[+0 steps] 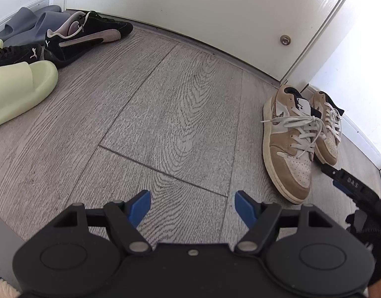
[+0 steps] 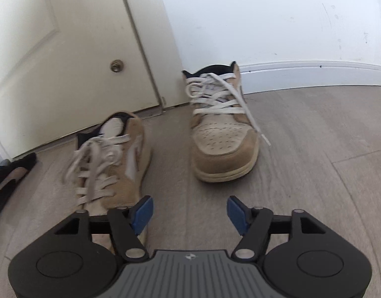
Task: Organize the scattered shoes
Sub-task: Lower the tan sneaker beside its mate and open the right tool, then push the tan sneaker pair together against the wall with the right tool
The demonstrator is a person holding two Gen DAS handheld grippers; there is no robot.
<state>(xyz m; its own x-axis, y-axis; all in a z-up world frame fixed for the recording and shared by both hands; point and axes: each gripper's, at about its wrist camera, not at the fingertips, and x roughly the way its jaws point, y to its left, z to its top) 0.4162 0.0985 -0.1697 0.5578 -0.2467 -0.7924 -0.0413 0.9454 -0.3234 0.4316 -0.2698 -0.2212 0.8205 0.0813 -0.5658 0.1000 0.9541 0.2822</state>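
Left wrist view: the left gripper (image 1: pixel 192 204) hangs low over the wood floor (image 1: pixel 165 114) with its blue fingers (image 1: pixel 140 206) spread wide and nothing between them, only bare planks ahead. Out to the right, a pair of tan sneakers (image 1: pixel 289 149) sits side by side near the corner where the white door (image 1: pixel 190 5) meets the wall, toes pointing back toward the camera, white laces loose. Just beyond their toes, the right gripper (image 1: pixel 344 178) pokes in from the right edge, a gloved hand (image 1: pixel 374 228) behind it. Far left, a heap by the baseboard: a pale green slide (image 1: pixel 21 84) nearest, a black sneaker (image 1: pixel 83 34) with a pinkish stripe beyond it, its partner (image 1: pixel 16 53) tucked alongside, and grey slides (image 1: pixel 29 24) at the back against the wall.

Right wrist view now: the right gripper's fingers (image 2: pixel 144 213) are also wide apart and empty, hovering just above the floor. The left one of the tan sneakers (image 2: pixel 111 164) lies right by the left finger, its toe passing under the gripper body, and it looks blurred. The right tan sneaker (image 2: pixel 222 134) stands upright further ahead, apart from its mate here, one lace trailing onto the floor. Behind them the door with its small round metal fitting (image 2: pixel 116 65), and a white baseboard (image 2: pixel 314 74) along the wall. At the far left edge, the black sneaker shows again.
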